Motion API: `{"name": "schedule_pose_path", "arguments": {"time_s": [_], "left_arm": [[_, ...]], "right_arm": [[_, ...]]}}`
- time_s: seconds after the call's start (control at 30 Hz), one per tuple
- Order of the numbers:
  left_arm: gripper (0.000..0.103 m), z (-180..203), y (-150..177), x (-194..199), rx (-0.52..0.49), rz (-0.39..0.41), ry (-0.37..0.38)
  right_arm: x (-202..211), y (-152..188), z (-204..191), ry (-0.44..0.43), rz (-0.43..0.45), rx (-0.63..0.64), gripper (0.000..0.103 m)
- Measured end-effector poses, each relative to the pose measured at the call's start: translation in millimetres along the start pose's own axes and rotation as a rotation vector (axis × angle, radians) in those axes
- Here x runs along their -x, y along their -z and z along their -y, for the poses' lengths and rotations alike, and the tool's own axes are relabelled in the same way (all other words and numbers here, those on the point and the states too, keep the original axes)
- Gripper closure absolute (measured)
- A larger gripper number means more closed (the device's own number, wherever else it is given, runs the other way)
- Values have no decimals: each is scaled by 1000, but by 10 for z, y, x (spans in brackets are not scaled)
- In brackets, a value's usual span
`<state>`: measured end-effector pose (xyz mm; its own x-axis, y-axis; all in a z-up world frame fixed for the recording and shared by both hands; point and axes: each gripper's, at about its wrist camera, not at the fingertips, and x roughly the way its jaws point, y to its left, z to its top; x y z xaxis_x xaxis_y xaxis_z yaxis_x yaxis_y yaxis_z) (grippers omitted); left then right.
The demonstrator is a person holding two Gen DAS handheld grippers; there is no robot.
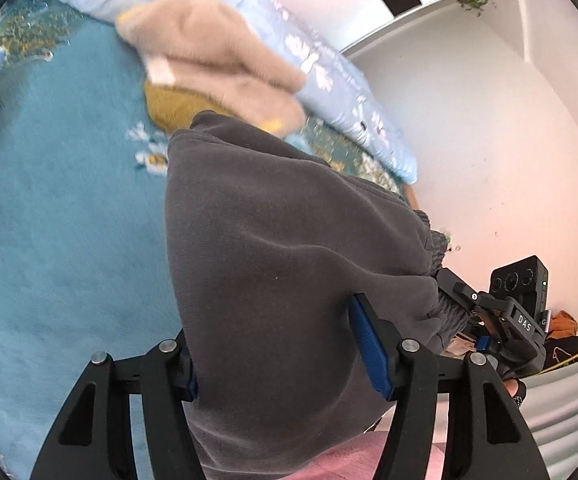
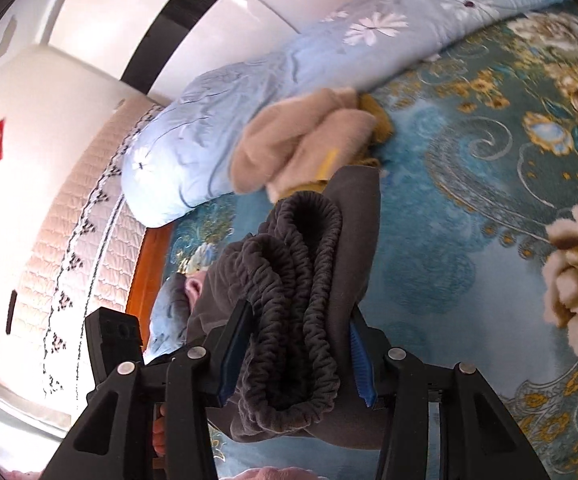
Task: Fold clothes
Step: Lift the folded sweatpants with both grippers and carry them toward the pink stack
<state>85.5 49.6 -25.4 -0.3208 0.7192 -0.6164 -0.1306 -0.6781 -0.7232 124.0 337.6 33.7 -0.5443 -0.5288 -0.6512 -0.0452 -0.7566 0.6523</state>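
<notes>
Two handheld grippers lift grey sweatpants (image 1: pixel 289 248) above a bed with a teal floral bedspread (image 1: pixel 57 208). The likeliest trouble is the thick cloth slipping out of one grip, because each holds a bulky bunch rather than a flat edge; the hanging fabric could also drag across the beige fleece garment (image 1: pixel 213 52) lying in the upper middle of the left wrist view. The left gripper (image 1: pixel 285 364) has its jaws moderately wide, clamped on a broad fold that fills the lower centre. The right gripper (image 2: pixel 293 356) has its jaws narrower, pinching the gathered elastic waistband (image 2: pixel 301 280), which rises from the lower centre of the right wrist view.
</notes>
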Motion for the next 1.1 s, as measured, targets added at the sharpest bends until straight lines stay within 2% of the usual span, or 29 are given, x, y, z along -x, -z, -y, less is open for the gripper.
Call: {"name": "schedule_pose_path", "arguments": {"time_s": [0.27, 0.63, 0.83, 1.0, 1.1], "left_arm": [[41, -289, -136, 772, 37, 133, -1], [41, -1142, -151, 1761, 141, 264, -7], [41, -1661, -234, 2272, 178, 307, -37], [41, -2063, -304, 2687, 197, 337, -74], [41, -2301, -372, 2875, 195, 326, -111]], "right_arm": [[-257, -114, -925, -27, -24, 139, 54], [-1074, 59, -2050, -40, -155, 283, 54], [-1667, 97, -2669, -43, -214, 337, 54], [-2132, 195, -3017, -69, -262, 346, 54], [-2421, 302, -3186, -82, -289, 329, 54]]}}
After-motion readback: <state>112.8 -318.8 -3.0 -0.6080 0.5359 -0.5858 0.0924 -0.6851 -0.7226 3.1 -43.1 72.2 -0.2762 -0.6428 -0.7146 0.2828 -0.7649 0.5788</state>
